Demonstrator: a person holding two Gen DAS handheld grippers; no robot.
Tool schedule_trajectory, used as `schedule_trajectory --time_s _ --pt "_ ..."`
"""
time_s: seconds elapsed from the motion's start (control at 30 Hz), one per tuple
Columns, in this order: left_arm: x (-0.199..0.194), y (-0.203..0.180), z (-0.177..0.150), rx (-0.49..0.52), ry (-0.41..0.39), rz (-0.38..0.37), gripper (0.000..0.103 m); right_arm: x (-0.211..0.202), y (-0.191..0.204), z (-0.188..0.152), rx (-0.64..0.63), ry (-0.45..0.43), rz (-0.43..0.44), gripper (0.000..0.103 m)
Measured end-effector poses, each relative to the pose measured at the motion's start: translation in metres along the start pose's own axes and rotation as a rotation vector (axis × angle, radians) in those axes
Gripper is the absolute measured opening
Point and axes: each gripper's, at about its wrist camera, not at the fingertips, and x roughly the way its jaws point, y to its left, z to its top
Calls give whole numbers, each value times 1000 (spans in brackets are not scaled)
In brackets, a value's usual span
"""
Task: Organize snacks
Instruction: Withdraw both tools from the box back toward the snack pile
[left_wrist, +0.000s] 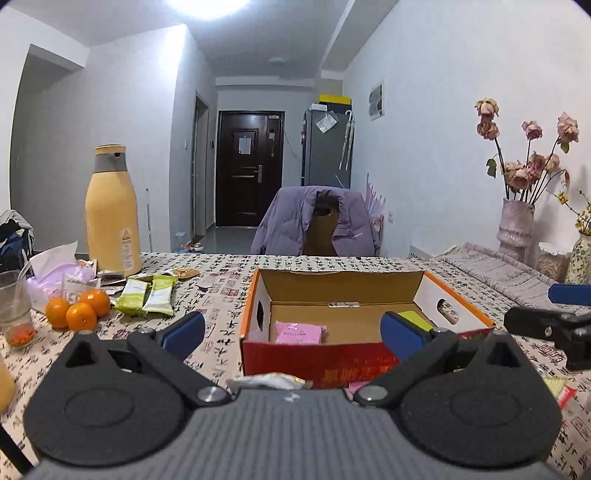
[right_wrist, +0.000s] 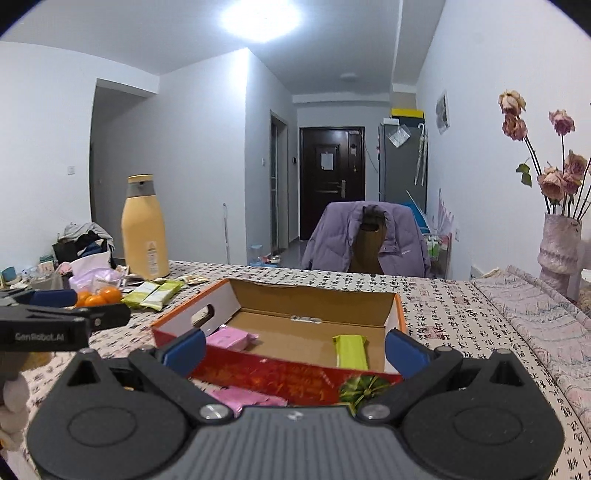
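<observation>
An open red-and-orange cardboard box (left_wrist: 255, 314) (right_wrist: 395, 314) sits mid-table. Inside lie a pink snack packet (left_wrist: 298, 332) (right_wrist: 231, 339) and a green snack bar (right_wrist: 350, 350) (left_wrist: 417, 319). My left gripper (left_wrist: 293, 328) hovers open just before the box's front wall, nothing between its fingers. My right gripper (right_wrist: 293, 349) is also open and holds nothing, over the box's near edge. Two green snack bars (left_wrist: 146, 295) (right_wrist: 155, 293) lie on the table to the left. A silver wrapper (left_wrist: 269, 382) and another pink packet (right_wrist: 247, 400) lie in front of the box.
A tall yellow flask (left_wrist: 110, 210) (right_wrist: 144, 229), three oranges (left_wrist: 79, 308), a glass (left_wrist: 14, 306) and crumpled bags crowd the left. Vases with dried roses (left_wrist: 517, 225) (right_wrist: 559, 251) stand on the right. A chair with a purple jacket (left_wrist: 317, 225) is behind the table.
</observation>
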Motion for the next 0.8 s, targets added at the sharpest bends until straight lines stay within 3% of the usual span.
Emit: schedule_trajectory --time_s 0.43,0.8 --pt "-33 18 -49 -29 41 -7 103 -30 22 -52 29 13 4 103" --pt "-30 20 -80 47 138 -41 103 -44 26 -81 35 34 -4 103"
